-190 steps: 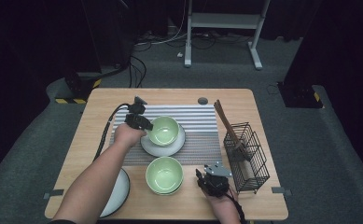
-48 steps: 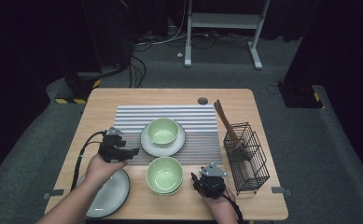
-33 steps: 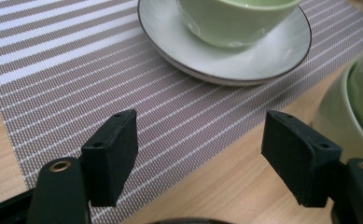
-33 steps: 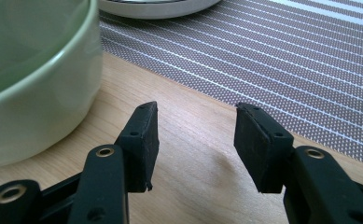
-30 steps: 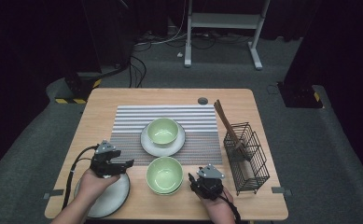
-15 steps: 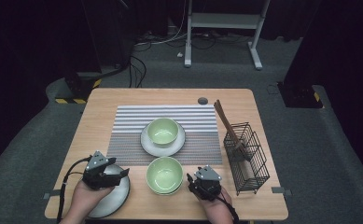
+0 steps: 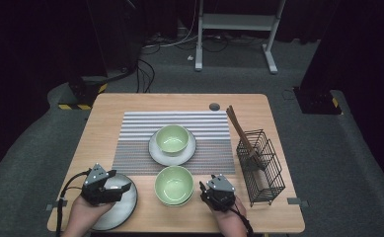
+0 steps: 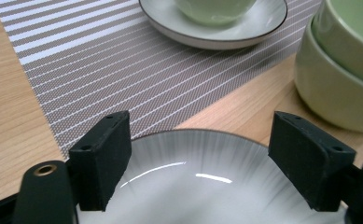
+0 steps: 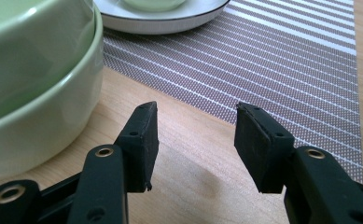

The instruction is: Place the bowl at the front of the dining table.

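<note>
A grey-white plate lies at the table's near left corner. My left gripper hovers low over it, jaws wide; they have just been opening, and the plate's far rim shows between them, untouched by the pads. Two stacked green bowls stand in the near middle. Just right of them my right gripper is open over bare wood, nothing between its pads. A third green bowl sits on a white saucer.
A striped placemat covers the table's middle under the saucer. A black wire basket with chopsticks stands at the right edge. A small dark disc lies near the far edge.
My left gripper has drawn back toward the near edge, settling lower over the plate, and its jaws look wider. The right gripper has stayed in place.
</note>
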A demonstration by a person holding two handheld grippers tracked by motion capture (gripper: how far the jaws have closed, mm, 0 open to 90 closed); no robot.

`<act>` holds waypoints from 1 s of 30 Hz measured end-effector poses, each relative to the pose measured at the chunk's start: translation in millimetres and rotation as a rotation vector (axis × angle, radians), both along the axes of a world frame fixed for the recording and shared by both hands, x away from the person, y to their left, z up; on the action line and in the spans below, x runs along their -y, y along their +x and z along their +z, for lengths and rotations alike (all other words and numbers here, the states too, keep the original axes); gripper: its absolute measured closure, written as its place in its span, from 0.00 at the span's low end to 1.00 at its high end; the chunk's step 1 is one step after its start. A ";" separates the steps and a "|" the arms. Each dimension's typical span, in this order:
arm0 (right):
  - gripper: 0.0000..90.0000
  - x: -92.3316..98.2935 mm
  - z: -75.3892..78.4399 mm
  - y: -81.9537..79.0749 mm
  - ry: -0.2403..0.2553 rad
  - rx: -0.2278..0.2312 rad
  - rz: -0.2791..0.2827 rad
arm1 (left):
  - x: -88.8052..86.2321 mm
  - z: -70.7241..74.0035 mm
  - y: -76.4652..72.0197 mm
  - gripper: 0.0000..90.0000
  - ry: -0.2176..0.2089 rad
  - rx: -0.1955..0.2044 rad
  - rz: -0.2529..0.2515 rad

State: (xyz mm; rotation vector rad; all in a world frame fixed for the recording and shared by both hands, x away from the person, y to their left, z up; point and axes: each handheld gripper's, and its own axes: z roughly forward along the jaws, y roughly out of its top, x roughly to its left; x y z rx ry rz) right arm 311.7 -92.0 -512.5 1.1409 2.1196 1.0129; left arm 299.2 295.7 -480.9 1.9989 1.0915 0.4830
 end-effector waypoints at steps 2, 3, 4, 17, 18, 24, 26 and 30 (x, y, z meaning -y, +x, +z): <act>0.53 0.2 2.0 0.2 0.007 0.005 -0.005 | -2.5 -0.4 -0.4 0.22 -0.016 -0.009 -0.004; 0.53 0.4 3.1 0.2 0.009 0.007 -0.009 | -3.2 -0.4 -0.6 0.21 -0.017 -0.010 -0.009; 0.53 0.8 4.0 0.6 0.014 0.013 -0.008 | -3.3 -0.2 -0.6 0.21 -0.015 -0.011 -0.010; 0.53 2.2 16.8 -2.8 0.024 0.056 -0.003 | -2.7 1.1 -3.2 0.16 -0.038 0.006 -0.040; 0.53 2.4 18.0 -2.9 0.023 0.059 -0.002 | -3.3 1.3 -3.4 0.16 -0.043 0.008 -0.042; 0.52 1.8 21.8 -2.4 0.034 0.066 0.001 | -5.2 1.0 -4.5 0.17 -0.048 0.007 -0.045; 0.52 1.0 23.0 -2.3 0.035 0.068 0.003 | -5.4 1.0 -4.7 0.17 -0.046 0.017 -0.047; 0.51 -0.7 25.1 -2.5 0.049 0.070 0.009 | -5.8 1.5 -4.6 0.17 -0.042 0.004 -0.057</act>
